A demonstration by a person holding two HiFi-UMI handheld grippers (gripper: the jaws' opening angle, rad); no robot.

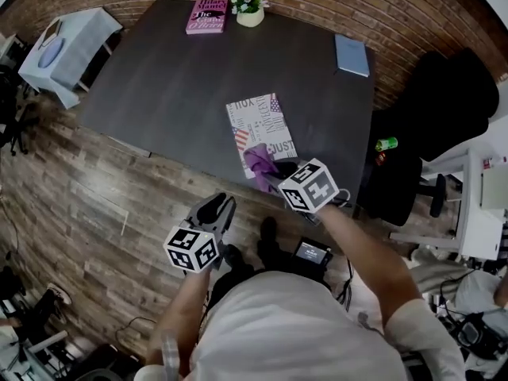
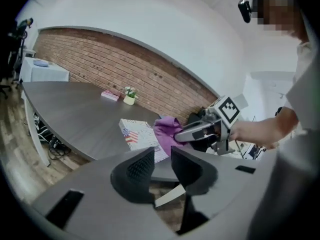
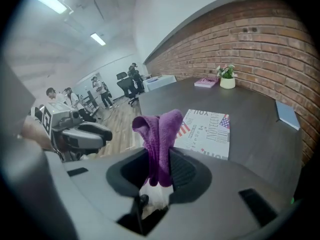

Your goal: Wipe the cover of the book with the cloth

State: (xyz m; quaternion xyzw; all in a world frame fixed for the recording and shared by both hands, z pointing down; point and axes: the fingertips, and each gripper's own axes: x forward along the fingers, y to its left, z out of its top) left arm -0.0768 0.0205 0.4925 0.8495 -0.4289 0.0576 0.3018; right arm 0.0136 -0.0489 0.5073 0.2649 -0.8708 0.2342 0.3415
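The book (image 1: 258, 129), white with printed words and a flag design, lies flat near the front edge of the dark table (image 1: 175, 86). My right gripper (image 1: 275, 168) hovers at the book's near end, shut on a purple cloth (image 1: 259, 159) that stands up between its jaws (image 3: 160, 134). The book shows beyond it in the right gripper view (image 3: 207, 129). My left gripper (image 1: 216, 209) hangs off the table over the wood floor, open with nothing between its fingers (image 2: 162, 166). From there I see the book (image 2: 137, 134), the cloth (image 2: 167, 129) and the right gripper (image 2: 192, 133).
A pink book (image 1: 207, 16) and a small flower pot (image 1: 249, 8) sit at the table's far edge, a blue notebook (image 1: 352, 55) at the far right corner. A black chair (image 1: 444, 109) and a green bottle (image 1: 386, 144) stand right of the table. Brick wall behind.
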